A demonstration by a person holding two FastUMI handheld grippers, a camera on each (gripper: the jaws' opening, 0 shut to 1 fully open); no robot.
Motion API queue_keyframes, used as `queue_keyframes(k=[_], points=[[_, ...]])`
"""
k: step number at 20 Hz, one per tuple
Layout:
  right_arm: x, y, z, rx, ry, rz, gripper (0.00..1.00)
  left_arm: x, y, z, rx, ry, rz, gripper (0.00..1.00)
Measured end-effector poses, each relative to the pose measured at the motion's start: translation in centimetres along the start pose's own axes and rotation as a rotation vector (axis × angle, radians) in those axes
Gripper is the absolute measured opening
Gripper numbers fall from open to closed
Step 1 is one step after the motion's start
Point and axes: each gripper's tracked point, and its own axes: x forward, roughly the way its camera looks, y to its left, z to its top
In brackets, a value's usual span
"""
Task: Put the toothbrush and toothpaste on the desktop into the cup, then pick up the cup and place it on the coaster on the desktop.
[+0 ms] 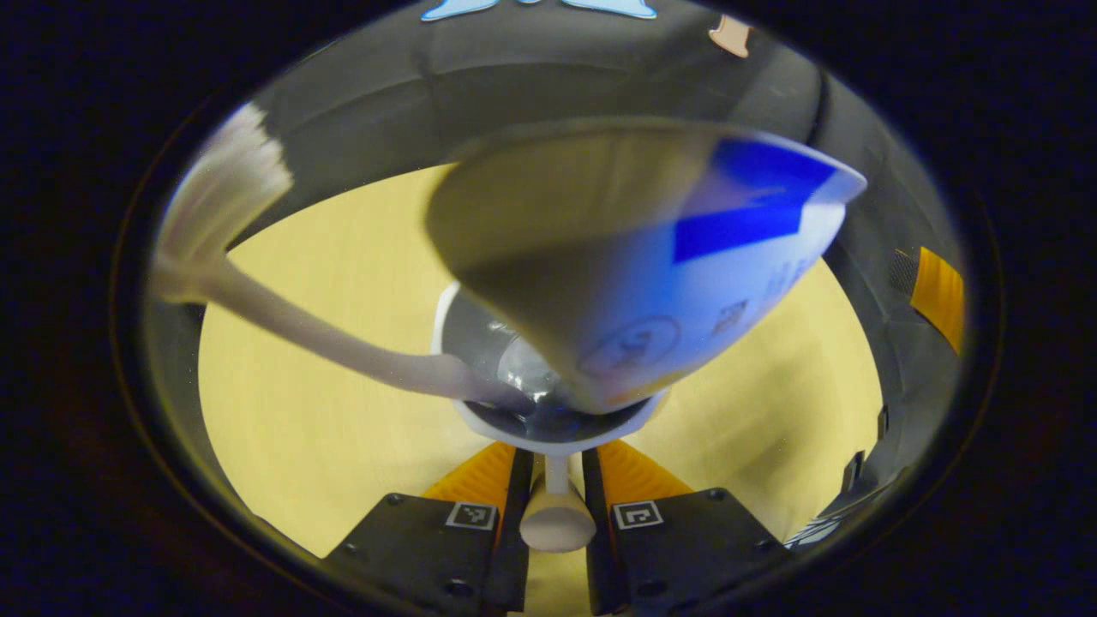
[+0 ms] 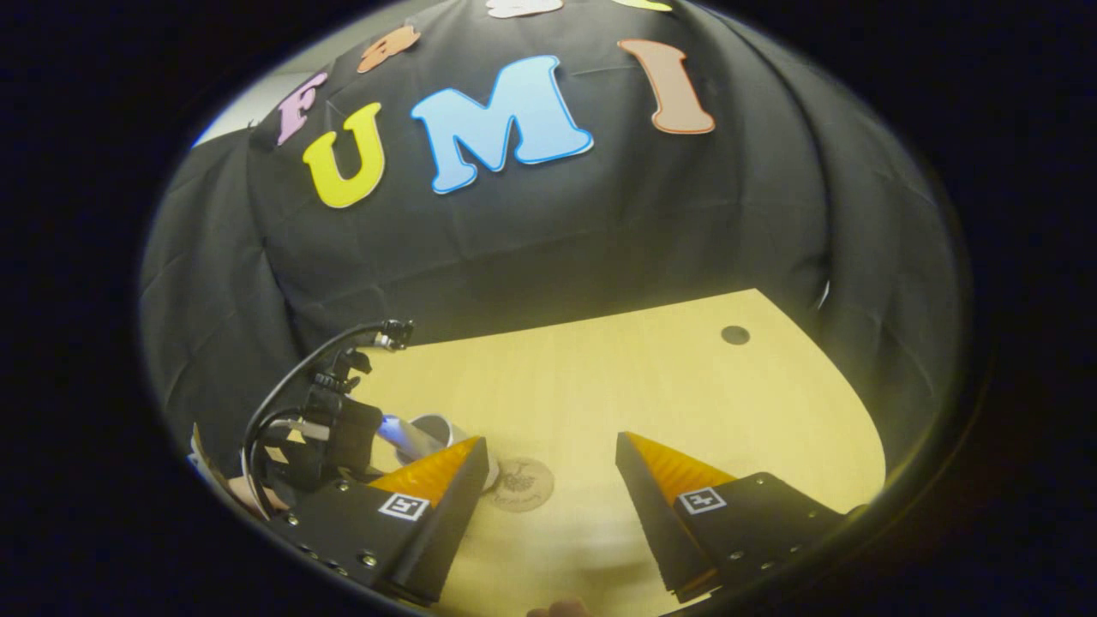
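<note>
In the left gripper view I look down into a white cup (image 1: 480, 420). A white toothbrush (image 1: 257, 300) leans out of it to the left, bristles up. A white and blue toothpaste tube (image 1: 651, 257) stands in it and blocks much of the view. My left gripper (image 1: 557, 480) is shut on the cup's handle (image 1: 557, 514), one finger on each side. In the right gripper view my right gripper (image 2: 550, 444) is open with nothing between its fingers. The round brown coaster (image 2: 523, 484) lies on the desk just beyond it. The cup (image 2: 428, 428) is just left of the coaster, held by the left gripper (image 2: 330, 428).
The light wooden desktop (image 2: 668, 386) stretches to the right, with a small dark hole (image 2: 734, 334) near its far edge. Black cloth walls close the booth behind and at both sides. Cables (image 2: 283, 386) loop above the left gripper.
</note>
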Motion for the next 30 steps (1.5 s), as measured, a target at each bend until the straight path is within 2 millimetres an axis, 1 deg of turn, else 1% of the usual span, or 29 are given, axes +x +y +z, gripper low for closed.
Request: queue_keyframes(k=[1, 3, 4, 6, 7, 8, 9, 11, 12, 14, 15, 16, 19, 20, 21, 24, 25, 26, 27, 28, 29, 30], points=[[-0.1, -0.6, -0.1, 0.010, 0.000, -0.005, 0.86, 0.5, -0.7, 0.0, 0.010, 0.011, -0.004, 0.35], [-0.4, -1.8, -0.2, 0.033, 0.005, -0.018, 0.86, 1.4, -1.7, -0.1, 0.021, 0.028, -0.013, 0.35], [-0.5, -2.3, -0.3, 0.046, 0.006, -0.022, 0.89, 1.8, -2.1, -0.1, 0.024, 0.038, -0.013, 0.35], [-0.8, -3.3, -0.3, 0.061, 0.005, -0.034, 0.89, 2.9, -2.6, -0.3, 0.029, 0.059, -0.010, 0.35], [-0.9, -3.8, -0.4, 0.061, 0.005, -0.042, 0.86, 3.3, -2.8, -0.5, 0.031, 0.068, -0.008, 0.35], [-1.0, -4.3, -0.3, 0.061, 0.004, -0.049, 0.89, 3.7, -2.9, -0.6, 0.033, 0.078, -0.004, 0.35], [-1.1, -4.7, -0.4, 0.062, 0.004, -0.053, 0.89, 3.9, -3.3, -0.8, 0.036, 0.088, 0.002, 0.35], [-1.2, -5.3, -0.3, 0.070, 0.005, -0.056, 0.89, 3.9, -3.9, -0.4, 0.052, 0.087, 0.020, 0.35], [-1.2, -5.4, -0.3, 0.073, 0.007, -0.057, 0.89, 3.9, -3.9, -0.2, 0.052, 0.090, 0.029, 0.40], [-1.3, -5.8, -0.4, 0.080, 0.011, -0.057, 0.89, 3.5, -3.8, -0.1, 0.061, 0.099, 0.043, 0.40], [-1.3, -5.9, -0.5, 0.083, 0.012, -0.057, 0.89, 3.3, -3.6, -0.1, 0.058, 0.101, 0.048, 0.35], [-1.3, -6.0, -0.4, 0.086, 0.013, -0.055, 0.89, 3.1, -3.4, -0.2, 0.057, 0.110, 0.053, 0.35], [-1.6, -6.2, -0.5, 0.090, 0.014, -0.053, 0.89, 1.6, -2.7, 0.4, 0.051, 0.111, 0.059, 0.38], [-1.7, -6.1, -0.5, 0.093, 0.014, -0.050, 0.89, 0.9, -2.3, 0.8, 0.048, 0.103, 0.066, 0.43], [-1.8, -6.0, -0.5, 0.092, 0.014, -0.047, 0.89, 0.3, -2.3, 1.2, 0.036, 0.089, 0.056, 0.39], [-2.4, -5.8, -0.6, 0.065, 0.009, -0.047, 0.89, -2.1, -1.6, 3.1, 0.009, 0.025, 0.049, 0.82], [-2.7, -5.6, -0.7, 0.054, 0.007, -0.044, 0.89, -3.2, -1.1, 3.8, 0.005, -0.002, 0.054, 0.89], [-3.0, -5.3, -0.6, 0.043, 0.004, -0.040, 0.89, -4.3, -0.7, 4.7, 0.002, -0.035, 0.056, 0.89], [-3.3, -5.0, -0.7, 0.032, 0.001, -0.034, 0.89, -2.8, -2.1, 2.7, 0.000, -0.069, 0.059, 0.89], [-3.6, -4.7, -0.6, 0.019, -0.005, -0.028, 0.89, -4.9, -1.3, 5.3, -0.003, -0.102, 0.060, 0.89], [-3.9, -4.2, -0.5, 0.005, -0.012, -0.021, 0.89, -6.1, -1.4, 5.6, -0.009, -0.141, 0.065, 0.89], [-4.2, -3.7, -0.5, -0.012, -0.019, -0.011, 0.89, -7.0, -0.9, 5.8, -0.018, -0.180, 0.066, 0.89]])
